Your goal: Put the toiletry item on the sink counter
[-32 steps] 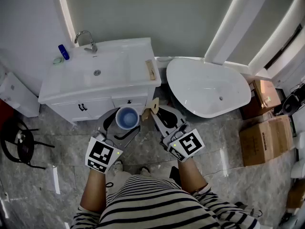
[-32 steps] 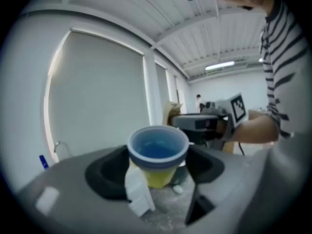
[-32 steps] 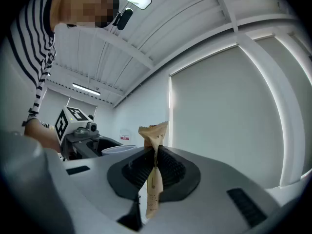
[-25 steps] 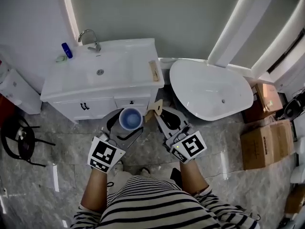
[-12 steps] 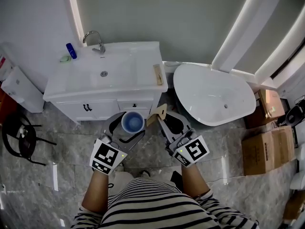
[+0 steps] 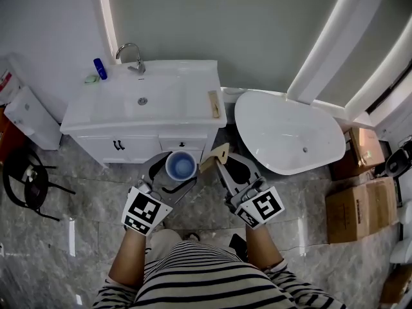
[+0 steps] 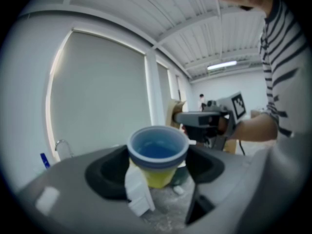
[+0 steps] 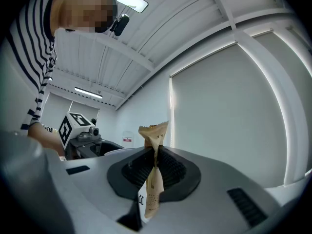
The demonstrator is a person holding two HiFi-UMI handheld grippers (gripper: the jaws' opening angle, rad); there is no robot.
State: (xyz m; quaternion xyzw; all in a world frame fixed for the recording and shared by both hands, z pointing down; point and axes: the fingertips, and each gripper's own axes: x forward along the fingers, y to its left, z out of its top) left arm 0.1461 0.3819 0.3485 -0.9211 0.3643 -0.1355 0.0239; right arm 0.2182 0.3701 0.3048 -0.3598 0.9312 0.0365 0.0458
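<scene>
My left gripper [image 6: 175, 170] is shut on a cup [image 6: 181, 165] with a blue inside and yellow wall [image 7: 158, 155], held upright in front of the white sink cabinet. My right gripper [image 6: 220, 159] is shut on a flat tan paper packet [image 6: 215, 156], which stands up between the jaws [image 8: 153, 167]. Both are held low, just before the cabinet doors. The white sink counter [image 6: 193, 98] with its basin and chrome tap [image 6: 132, 56] lies beyond them. A similar tan item [image 6: 214, 103] lies on the counter's right edge.
A small blue bottle [image 6: 100, 68] and a green soap dish [image 6: 91, 79] sit at the counter's back left. A white bathtub [image 6: 290, 134] stands to the right, cardboard boxes [image 6: 357, 198] beyond it. At the left are a white bin [image 6: 26, 118] and a black chair [image 6: 22, 182].
The view has shifted slightly, with sink and tub sliding a little right and down in the frame. Both grippers keep their hold and stay in front of the cabinet.
</scene>
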